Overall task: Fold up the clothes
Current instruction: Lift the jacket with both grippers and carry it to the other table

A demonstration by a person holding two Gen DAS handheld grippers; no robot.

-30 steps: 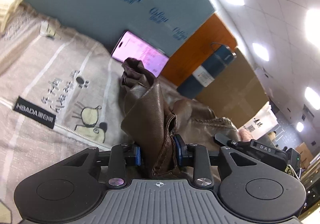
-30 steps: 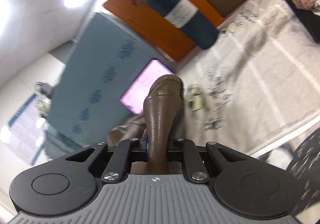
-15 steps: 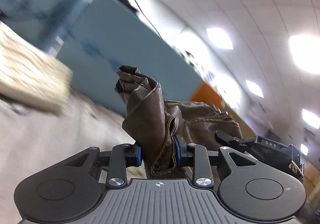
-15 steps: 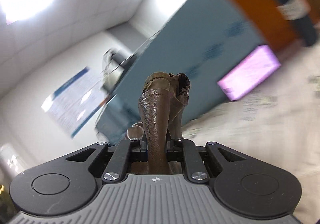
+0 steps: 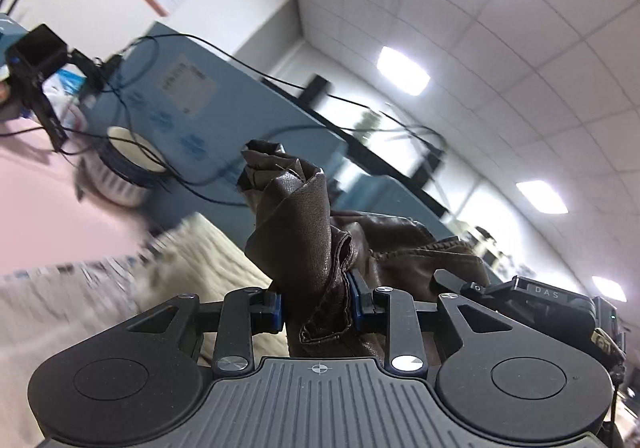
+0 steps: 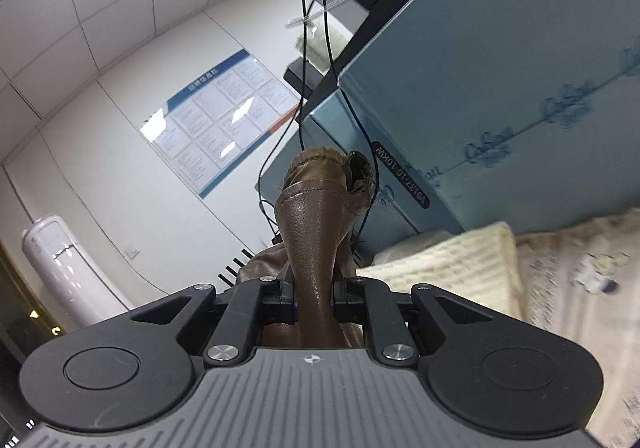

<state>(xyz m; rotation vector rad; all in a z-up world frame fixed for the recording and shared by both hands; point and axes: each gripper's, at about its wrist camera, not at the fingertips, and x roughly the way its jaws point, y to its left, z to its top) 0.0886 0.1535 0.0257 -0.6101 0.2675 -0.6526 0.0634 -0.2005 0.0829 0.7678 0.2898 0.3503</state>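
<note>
A brown leather garment (image 5: 304, 232) is bunched between the blue pads of my left gripper (image 5: 316, 308), which is shut on it. The rest of the leather trails right toward the other gripper's black body (image 5: 532, 300). In the right wrist view my right gripper (image 6: 314, 300) is shut on another fold of the same brown leather (image 6: 316, 232), which stands up out of the jaws. Both grippers are lifted and tilted up toward the ceiling.
A cream knitted garment (image 6: 448, 264) lies on the printed bed sheet (image 6: 580, 288) at lower right. Blue foam boards (image 6: 500, 96) stand behind, with black cables (image 6: 320, 48) hanging over them. A camera on a stand (image 5: 36, 60) and a white round tub (image 5: 120, 168) sit at left.
Both grippers have lifted and swung upward with the leather garment still clamped. The views went from the sheet and phone to the blue boards, wall and ceiling.
</note>
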